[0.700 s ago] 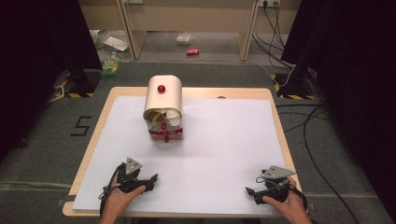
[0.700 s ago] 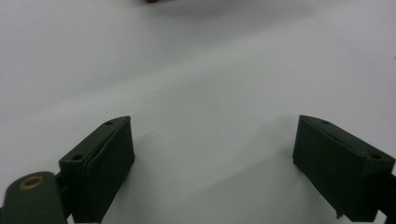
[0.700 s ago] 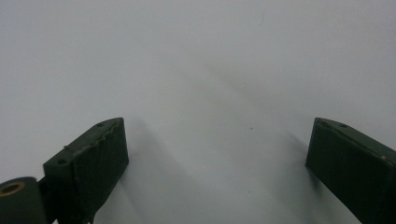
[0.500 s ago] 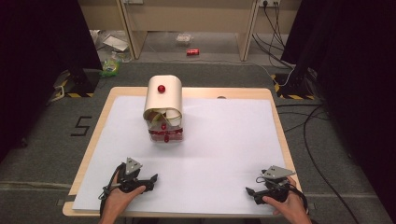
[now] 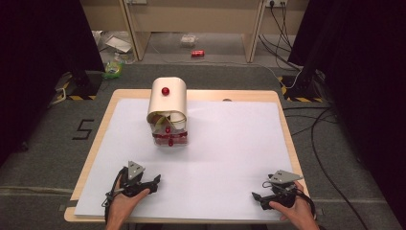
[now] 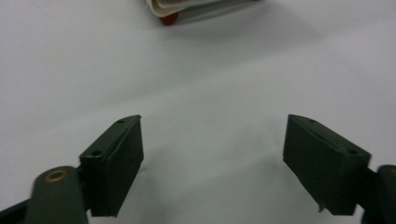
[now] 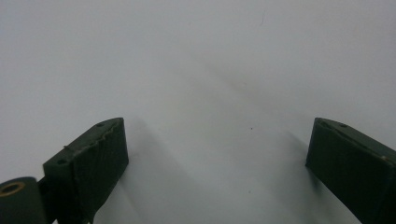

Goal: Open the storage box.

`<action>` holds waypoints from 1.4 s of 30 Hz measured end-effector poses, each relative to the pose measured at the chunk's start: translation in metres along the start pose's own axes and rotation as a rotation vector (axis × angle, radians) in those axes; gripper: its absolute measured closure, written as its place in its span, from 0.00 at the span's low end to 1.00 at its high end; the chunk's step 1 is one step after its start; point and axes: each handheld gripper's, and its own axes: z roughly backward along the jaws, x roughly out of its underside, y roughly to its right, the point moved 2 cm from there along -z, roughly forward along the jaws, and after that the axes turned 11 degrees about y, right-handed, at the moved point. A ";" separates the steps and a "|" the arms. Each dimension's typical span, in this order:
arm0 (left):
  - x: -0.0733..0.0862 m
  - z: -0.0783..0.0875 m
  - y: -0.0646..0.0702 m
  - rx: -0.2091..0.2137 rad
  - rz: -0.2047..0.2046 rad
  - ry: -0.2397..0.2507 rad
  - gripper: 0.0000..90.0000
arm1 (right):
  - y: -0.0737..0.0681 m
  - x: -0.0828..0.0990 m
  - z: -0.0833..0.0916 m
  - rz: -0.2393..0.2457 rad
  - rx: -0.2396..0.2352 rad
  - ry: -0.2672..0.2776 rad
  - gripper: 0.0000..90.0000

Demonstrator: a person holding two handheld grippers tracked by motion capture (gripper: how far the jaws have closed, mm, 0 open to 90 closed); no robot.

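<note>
A cream bread-bin-shaped box [image 5: 167, 108] with a rounded lid and a red knob stands on the white sheet [image 5: 230, 153] at the table's far left of centre; its front has red trim and another red knob. My left gripper [image 5: 154, 183] rests near the front left edge, held by a hand, jaws wide apart with nothing between them [image 6: 212, 158]. The box's lower edge with a red knob [image 6: 169, 18] shows at the top of the left gripper view. My right gripper [image 5: 257, 197] lies at the front right, open over bare sheet [image 7: 219, 158].
The wooden table [image 5: 282, 103] stands on a grey carpet. Cables [image 5: 325, 139] run along the floor at the right. Beyond the table are wooden furniture legs, a red can [image 5: 197, 53] and scattered litter [image 5: 115, 67].
</note>
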 end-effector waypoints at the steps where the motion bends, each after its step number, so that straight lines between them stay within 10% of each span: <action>1: 0.000 0.000 0.000 0.000 0.000 0.000 0.26 | 0.000 0.000 0.000 0.000 0.000 0.000 0.06; 42: -0.051 -0.058 0.039 -0.101 0.060 0.193 0.73 | 0.000 0.000 0.000 -0.002 -0.001 0.000 0.06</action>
